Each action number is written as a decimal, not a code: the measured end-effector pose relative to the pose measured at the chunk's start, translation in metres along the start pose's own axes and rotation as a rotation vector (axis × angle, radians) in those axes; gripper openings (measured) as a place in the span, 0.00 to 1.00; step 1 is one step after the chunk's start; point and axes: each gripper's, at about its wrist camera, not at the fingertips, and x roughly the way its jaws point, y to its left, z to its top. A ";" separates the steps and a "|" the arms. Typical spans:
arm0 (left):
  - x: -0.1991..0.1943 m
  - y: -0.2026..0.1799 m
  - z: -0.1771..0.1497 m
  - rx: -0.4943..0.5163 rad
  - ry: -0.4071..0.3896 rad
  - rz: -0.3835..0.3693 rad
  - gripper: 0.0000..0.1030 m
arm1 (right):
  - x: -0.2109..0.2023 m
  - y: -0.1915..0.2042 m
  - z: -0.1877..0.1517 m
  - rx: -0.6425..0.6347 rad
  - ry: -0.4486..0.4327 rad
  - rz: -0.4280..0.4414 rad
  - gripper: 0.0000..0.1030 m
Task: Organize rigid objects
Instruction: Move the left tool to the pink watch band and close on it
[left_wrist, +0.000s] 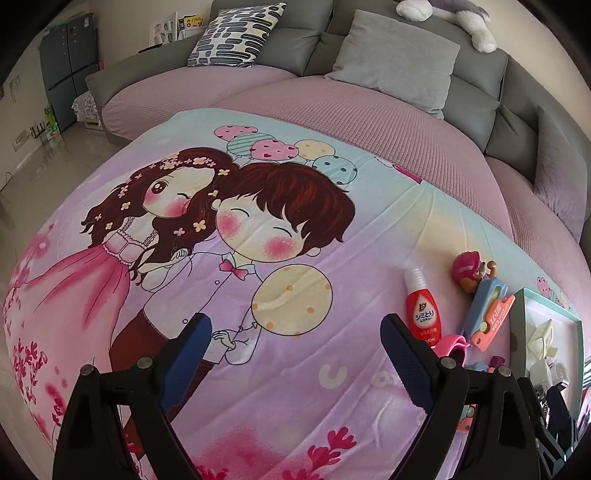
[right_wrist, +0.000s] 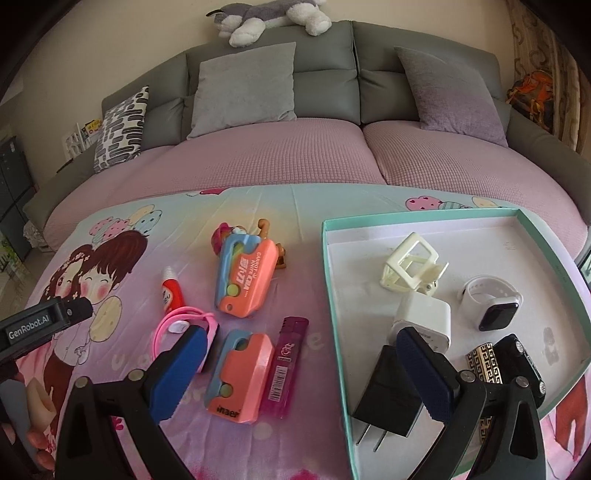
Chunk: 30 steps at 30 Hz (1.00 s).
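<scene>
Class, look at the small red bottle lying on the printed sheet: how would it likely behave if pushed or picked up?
The red bottle lies on its side and looks rounded, so a push may roll it. Its glossy plastic could slip in a grip. It is small, so probably light and stiff enough to lift.

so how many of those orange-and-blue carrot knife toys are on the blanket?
2. The far knife toy lies mid-blanket against a small figurine. The near knife toy lies beside a purple lighter, between the right tongs. None shows in the tray; one could be hidden.
</scene>
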 end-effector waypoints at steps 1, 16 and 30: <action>0.001 0.000 0.000 -0.004 0.002 -0.005 0.90 | 0.001 0.002 -0.001 -0.008 0.001 -0.004 1.00; 0.020 -0.077 -0.021 0.243 0.103 -0.111 0.90 | -0.010 -0.030 0.003 0.094 -0.031 -0.061 1.00; 0.035 -0.110 -0.038 0.366 0.148 -0.119 0.90 | -0.011 -0.041 0.003 0.122 -0.031 -0.065 1.00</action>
